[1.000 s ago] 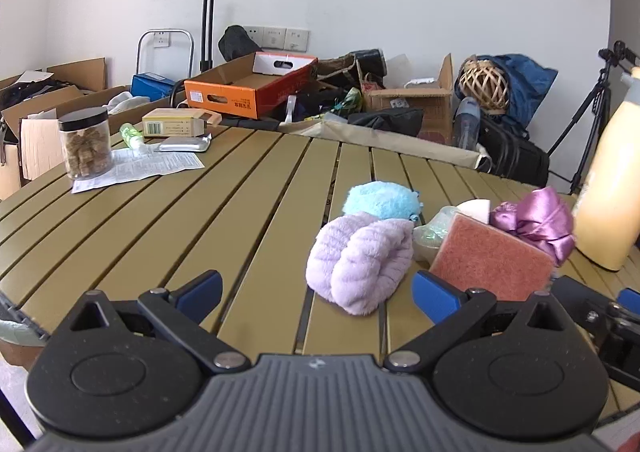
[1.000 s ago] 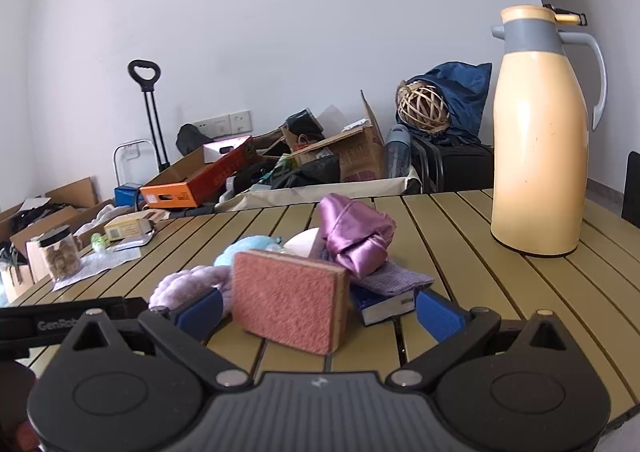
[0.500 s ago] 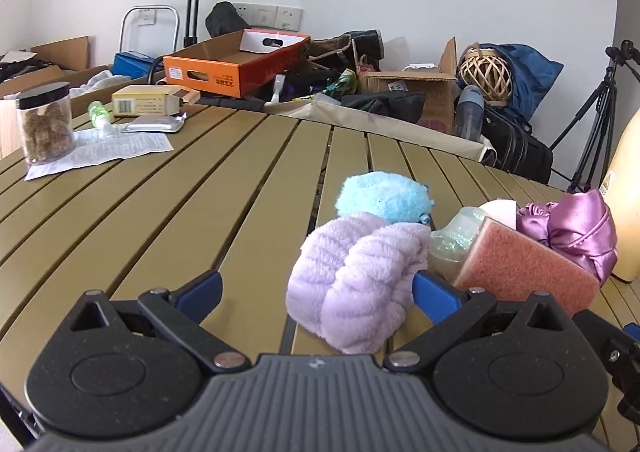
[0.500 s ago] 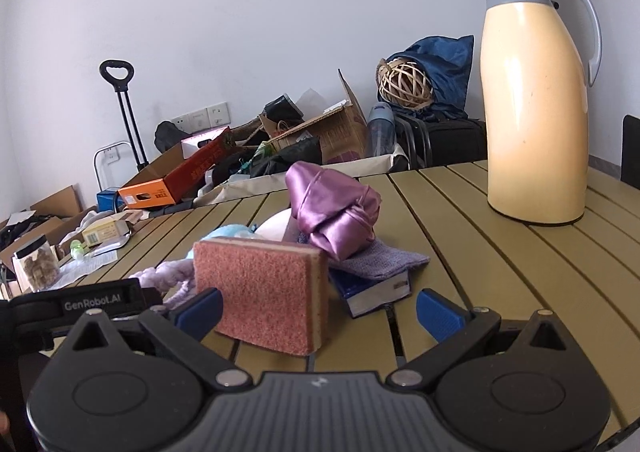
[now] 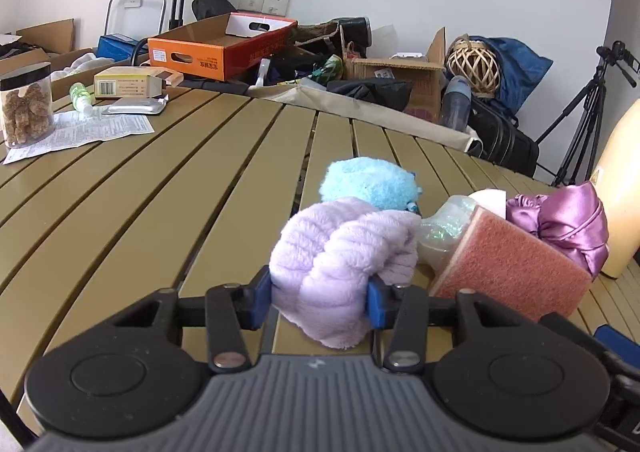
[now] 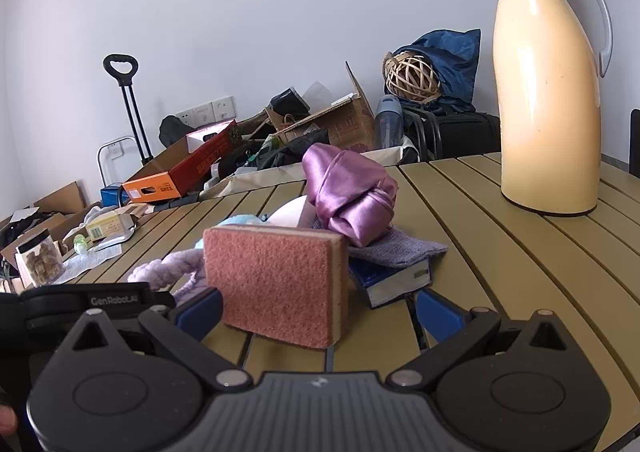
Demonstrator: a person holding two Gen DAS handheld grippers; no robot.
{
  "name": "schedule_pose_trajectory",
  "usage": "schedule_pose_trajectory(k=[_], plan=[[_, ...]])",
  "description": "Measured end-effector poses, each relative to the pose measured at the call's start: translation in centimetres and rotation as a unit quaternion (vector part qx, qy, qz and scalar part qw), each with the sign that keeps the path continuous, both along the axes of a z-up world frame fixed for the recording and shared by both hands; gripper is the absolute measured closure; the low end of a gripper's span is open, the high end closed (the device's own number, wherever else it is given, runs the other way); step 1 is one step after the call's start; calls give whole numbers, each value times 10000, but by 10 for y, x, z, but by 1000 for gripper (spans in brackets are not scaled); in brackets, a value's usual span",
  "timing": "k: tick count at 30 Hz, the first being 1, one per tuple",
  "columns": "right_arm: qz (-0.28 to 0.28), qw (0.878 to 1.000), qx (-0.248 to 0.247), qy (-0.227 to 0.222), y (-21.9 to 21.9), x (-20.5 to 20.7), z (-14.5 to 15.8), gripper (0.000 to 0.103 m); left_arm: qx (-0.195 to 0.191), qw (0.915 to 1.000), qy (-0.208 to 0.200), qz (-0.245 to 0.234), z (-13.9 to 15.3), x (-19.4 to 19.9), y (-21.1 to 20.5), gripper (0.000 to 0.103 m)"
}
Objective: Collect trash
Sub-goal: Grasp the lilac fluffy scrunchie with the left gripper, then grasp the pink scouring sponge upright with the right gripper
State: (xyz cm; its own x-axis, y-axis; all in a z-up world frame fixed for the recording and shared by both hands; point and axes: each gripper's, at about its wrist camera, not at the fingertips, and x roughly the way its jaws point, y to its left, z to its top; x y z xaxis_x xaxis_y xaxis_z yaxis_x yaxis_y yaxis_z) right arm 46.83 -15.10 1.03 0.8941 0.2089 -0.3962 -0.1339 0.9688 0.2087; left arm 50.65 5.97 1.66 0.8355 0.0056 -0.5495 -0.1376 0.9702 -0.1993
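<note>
My left gripper is shut on a fluffy lilac cloth that rests on the slatted table. The cloth also shows in the right wrist view. Behind it lie a fluffy blue ball, a clear plastic wrapper, a pink sponge and a purple satin bundle. My right gripper is open, its fingers on either side of the upright pink sponge. Behind the sponge are the satin bundle, a grey cloth and a blue book.
A cream thermos jug stands at the right of the table. At the far left lie a jar of snacks, a paper sheet, a foil pouch and a yellow box. Boxes and bags crowd the floor beyond.
My left gripper has moved forward and closed on the lilac cloth. My right gripper has come nearer to the pink sponge and stays open.
</note>
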Motion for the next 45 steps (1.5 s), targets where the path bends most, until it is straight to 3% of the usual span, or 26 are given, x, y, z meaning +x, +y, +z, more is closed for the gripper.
schedule_pose_trajectory(k=[14, 20, 26, 45], plan=[[-9, 9999, -110, 28, 20, -1, -1, 0, 136, 9965, -703, 429, 27, -36, 33, 66], [-103, 9991, -416, -39, 42, 2, 6, 0, 91, 9955, -698, 632, 30, -43, 60, 66], [-610, 9974, -342, 177, 57, 21, 16, 0, 122, 9947, -739, 702, 32, -50, 71, 66], [-1316, 9872, -666, 611, 88, 54, 2, 0, 46, 9938, -737, 835, 36, -55, 83, 66]])
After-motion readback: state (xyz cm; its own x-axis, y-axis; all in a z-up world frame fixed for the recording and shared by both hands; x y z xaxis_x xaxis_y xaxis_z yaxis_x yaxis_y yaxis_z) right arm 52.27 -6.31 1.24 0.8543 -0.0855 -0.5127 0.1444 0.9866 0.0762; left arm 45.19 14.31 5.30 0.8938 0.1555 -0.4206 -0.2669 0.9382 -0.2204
